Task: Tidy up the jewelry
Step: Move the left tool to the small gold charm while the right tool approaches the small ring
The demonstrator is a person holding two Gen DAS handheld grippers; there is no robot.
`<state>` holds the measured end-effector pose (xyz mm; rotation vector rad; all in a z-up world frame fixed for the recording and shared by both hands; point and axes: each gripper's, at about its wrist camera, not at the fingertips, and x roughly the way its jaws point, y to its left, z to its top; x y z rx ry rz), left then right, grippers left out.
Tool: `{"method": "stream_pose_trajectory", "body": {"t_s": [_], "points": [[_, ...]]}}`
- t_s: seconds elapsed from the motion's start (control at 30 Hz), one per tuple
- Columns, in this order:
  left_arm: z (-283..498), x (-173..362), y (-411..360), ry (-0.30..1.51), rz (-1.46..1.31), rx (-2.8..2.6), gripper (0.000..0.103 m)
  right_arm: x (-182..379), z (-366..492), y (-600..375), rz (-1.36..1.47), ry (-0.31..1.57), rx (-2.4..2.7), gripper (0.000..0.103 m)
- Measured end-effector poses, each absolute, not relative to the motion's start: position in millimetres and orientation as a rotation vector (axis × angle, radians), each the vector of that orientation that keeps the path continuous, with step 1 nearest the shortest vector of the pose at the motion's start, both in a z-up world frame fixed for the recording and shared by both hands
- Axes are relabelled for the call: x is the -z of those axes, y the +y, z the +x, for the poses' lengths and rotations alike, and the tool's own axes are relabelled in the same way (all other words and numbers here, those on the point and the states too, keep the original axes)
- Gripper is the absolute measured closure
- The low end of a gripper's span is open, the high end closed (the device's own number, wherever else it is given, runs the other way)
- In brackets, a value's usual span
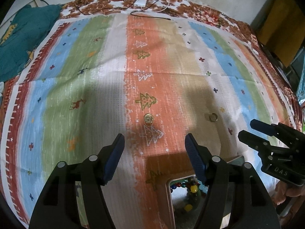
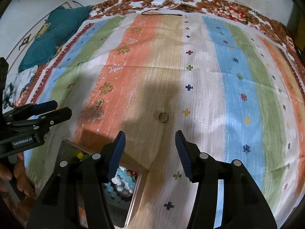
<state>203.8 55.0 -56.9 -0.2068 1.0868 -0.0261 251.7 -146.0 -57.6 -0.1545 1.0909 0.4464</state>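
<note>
A gold ring (image 1: 148, 118) with a round top lies on the orange stripe of the striped cloth (image 1: 76, 87), just beyond my left gripper (image 1: 154, 136), which is open and empty above it. A plain dull ring (image 2: 162, 116) lies on the beige stripe ahead of my right gripper (image 2: 150, 133), also open and empty. In the left wrist view this dull ring (image 1: 211, 117) shows to the right, with the right gripper (image 1: 246, 128) beside it. An open jewelry box (image 2: 138, 187) holding bead strings (image 2: 122, 181) sits below both grippers. The gold ring (image 2: 99, 102) and left gripper (image 2: 63, 107) appear in the right wrist view.
A teal cloth (image 1: 24, 38) lies at the far left. A white charger (image 1: 140, 2) with black cables (image 1: 152, 17) rests at the far edge on a floral sheet (image 1: 209, 17). A person's hand (image 2: 11, 171) holds the left gripper's handle.
</note>
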Motion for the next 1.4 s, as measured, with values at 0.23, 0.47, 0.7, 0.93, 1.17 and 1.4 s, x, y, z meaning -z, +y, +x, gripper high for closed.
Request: {"method": "stream_pose_trajectory", "body": {"t_s": [0.23,0.47,0.7,0.93,1.17,1.4], "points": [[217,66,56,1.112,-0.195,0.02,0.037,66,263,-142,-0.172,1.11,-0.436,0.049],[228,76,56,1.137,-0.187,0.02,0.037,74,272,-140,-0.18,1.127,-0.426,0.049],[237,85,54,1.158,-0.169,0.029,0.038,80,281,-136,-0.184,1.139,-0.425,0.049],[245,90,49,1.174,-0.153,0.039,0.039,83,287,-130,-0.2,1.129,-0.428,0.049],[253,97,47,1.191,-0.133,0.054,0.043,93,296,-128,-0.201,1.154,-0.42,0.049],[258,103,46,1.205,-0.122,0.063,0.049,102,303,-125,-0.205,1.17,-0.426,0.049]]}}
